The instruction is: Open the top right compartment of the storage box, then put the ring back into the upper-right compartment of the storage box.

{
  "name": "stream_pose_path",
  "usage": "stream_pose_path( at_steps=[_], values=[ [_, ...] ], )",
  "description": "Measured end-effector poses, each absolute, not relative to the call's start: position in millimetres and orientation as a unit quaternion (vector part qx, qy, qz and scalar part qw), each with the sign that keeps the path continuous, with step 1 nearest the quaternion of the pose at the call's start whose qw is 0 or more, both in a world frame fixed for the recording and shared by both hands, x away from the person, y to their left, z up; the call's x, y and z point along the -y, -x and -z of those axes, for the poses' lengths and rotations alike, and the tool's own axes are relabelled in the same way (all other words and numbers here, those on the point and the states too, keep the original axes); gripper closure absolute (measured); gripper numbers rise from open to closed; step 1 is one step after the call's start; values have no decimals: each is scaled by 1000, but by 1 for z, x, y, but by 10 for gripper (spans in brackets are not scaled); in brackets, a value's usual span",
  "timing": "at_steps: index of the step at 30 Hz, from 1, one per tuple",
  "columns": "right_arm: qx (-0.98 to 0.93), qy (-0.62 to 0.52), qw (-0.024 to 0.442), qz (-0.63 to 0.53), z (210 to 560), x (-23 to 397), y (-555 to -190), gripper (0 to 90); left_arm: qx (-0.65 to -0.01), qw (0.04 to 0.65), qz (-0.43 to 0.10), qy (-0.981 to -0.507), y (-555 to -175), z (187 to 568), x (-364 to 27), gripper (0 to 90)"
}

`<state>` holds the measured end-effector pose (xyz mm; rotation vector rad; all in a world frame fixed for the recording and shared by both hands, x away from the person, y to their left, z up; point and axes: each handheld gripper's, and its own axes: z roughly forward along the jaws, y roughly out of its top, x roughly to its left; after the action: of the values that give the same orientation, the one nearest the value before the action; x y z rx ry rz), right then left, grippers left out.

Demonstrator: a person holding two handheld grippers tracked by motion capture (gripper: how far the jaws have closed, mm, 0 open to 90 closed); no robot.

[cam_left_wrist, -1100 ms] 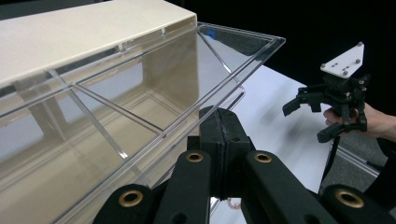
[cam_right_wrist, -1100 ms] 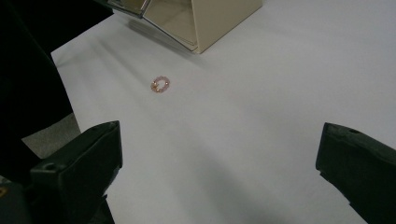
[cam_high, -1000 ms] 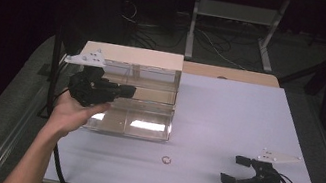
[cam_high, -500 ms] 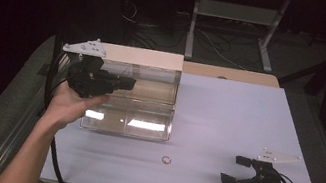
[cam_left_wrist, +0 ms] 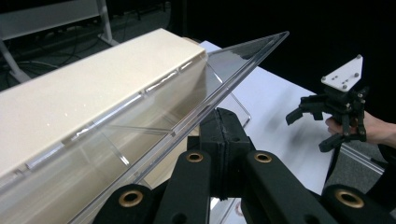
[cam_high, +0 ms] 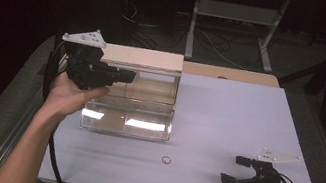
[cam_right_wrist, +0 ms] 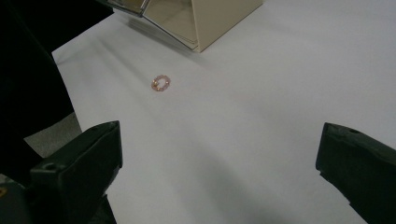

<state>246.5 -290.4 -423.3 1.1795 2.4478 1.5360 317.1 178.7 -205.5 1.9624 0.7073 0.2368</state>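
A clear plastic box (cam_high: 129, 111) with a beige top panel (cam_high: 141, 57) stands on the left half of the white table (cam_high: 238, 115). My left gripper (cam_high: 125, 76) is at the box's upper left, shut on the edge of its clear hinged lid (cam_left_wrist: 224, 70), which is tilted up. In the left gripper view the jaws (cam_left_wrist: 223, 126) meet on that lid edge. A small pinkish bead ring (cam_high: 166, 160) lies on the table in front of the box, also seen as the ring (cam_right_wrist: 160, 83). My right gripper (cam_high: 232, 169) rests open at the front right, empty, apart from the ring.
A pale wooden board (cam_high: 235, 75) lies along the table's back edge. Behind the table stand a metal frame (cam_high: 235, 13) and floor cables. The right gripper (cam_left_wrist: 308, 131) appears far off in the left gripper view.
My left gripper has risen and moved back with the clear lid, swinging it up. The right gripper and the ring have stayed put.
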Motion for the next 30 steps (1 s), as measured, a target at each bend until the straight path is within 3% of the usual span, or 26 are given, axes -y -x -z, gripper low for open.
stream_pose_path(
  at_steps=[30],
  values=[
    [-805,-350,2,-478,404,275,-252,2,-285,507,-105,-806,-321,194,-175,891]
  ],
)
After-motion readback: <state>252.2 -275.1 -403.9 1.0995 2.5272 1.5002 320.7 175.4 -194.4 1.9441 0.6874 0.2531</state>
